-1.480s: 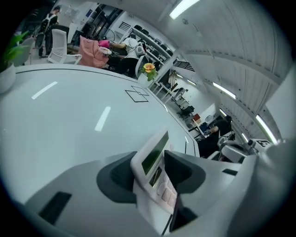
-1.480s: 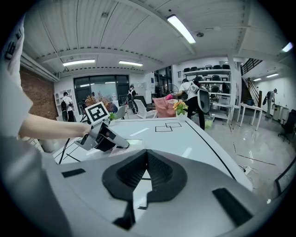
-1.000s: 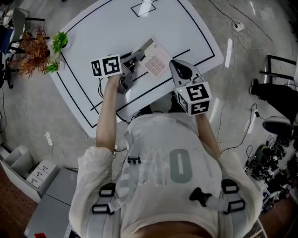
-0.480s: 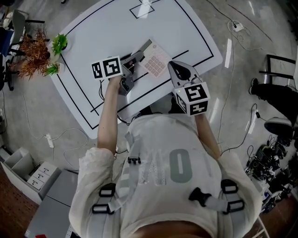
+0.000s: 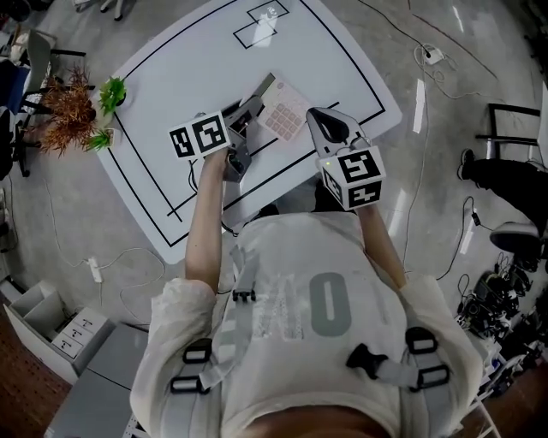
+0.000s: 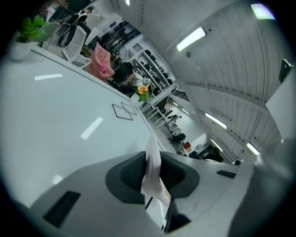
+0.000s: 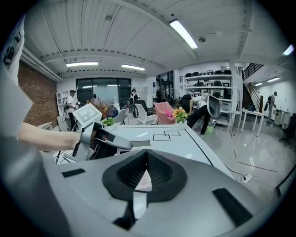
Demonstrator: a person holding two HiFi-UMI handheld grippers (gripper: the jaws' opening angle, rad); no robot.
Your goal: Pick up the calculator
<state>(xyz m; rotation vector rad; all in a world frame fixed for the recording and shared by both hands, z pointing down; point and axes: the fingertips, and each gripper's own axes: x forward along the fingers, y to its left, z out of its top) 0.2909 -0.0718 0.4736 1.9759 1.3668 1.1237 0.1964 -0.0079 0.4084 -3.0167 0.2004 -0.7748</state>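
The calculator (image 5: pixel 287 109), pale pink with a grey screen, is held over the white table (image 5: pixel 171 77) between my two grippers. My left gripper (image 5: pixel 244 111) is shut on its left, screen end. In the left gripper view the calculator (image 6: pixel 151 159) shows edge-on as a thin white slab pinched in the left gripper (image 6: pixel 155 178). My right gripper (image 5: pixel 321 120) is shut on the opposite, near-right edge. Its tips (image 7: pixel 147 155) meet in the right gripper view, and the calculator's keys (image 7: pixel 142 181) show under the pads. The left gripper (image 7: pixel 104 141) appears there too.
Small green potted plants (image 5: pixel 110 81) and a dried orange plant (image 5: pixel 64 107) stand at the table's left corner. Black lines and a small square (image 5: pixel 257 26) mark the tabletop. Cables (image 5: pixel 419 171) lie on the floor, and a chair (image 5: pixel 514 145) stands to the right.
Both grippers have risen a little together, carrying the calculator with them. Neither grip has changed.
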